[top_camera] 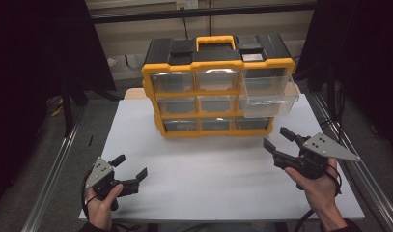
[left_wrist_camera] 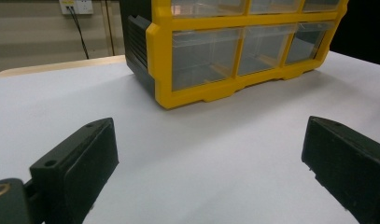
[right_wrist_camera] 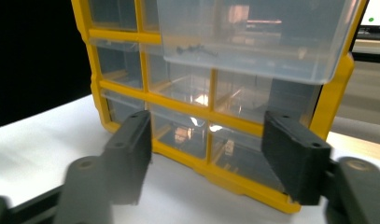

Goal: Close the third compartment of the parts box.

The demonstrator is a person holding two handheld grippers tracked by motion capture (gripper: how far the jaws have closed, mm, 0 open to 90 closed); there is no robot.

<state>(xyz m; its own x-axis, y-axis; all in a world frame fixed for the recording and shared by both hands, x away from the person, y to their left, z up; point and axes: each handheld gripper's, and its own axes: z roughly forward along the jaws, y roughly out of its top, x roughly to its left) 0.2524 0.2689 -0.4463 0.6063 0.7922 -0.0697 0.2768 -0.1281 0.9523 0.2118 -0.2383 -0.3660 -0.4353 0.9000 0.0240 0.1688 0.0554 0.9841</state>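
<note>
A yellow and black parts organizer (top_camera: 216,92) with clear drawers stands at the back of the white table (top_camera: 208,174). Its top right drawer (top_camera: 269,94) is pulled far out. In the right gripper view this drawer (right_wrist_camera: 257,37) holds a few small dark bits (right_wrist_camera: 194,49). My right gripper (top_camera: 275,137) hovers in front of the organizer's right side, open, with nothing between its jaws (right_wrist_camera: 206,154). My left gripper (top_camera: 132,166) sits low near the table's front left, open and empty, facing the organizer (left_wrist_camera: 234,51) across bare tabletop (left_wrist_camera: 211,158).
Metal rails (top_camera: 54,169) run along both sides of the table. Dark curtains (top_camera: 39,58) hang at left and right. A wall socket with a cable (left_wrist_camera: 75,7) is behind the table, and a tan board edge (left_wrist_camera: 57,66) lies past the white top.
</note>
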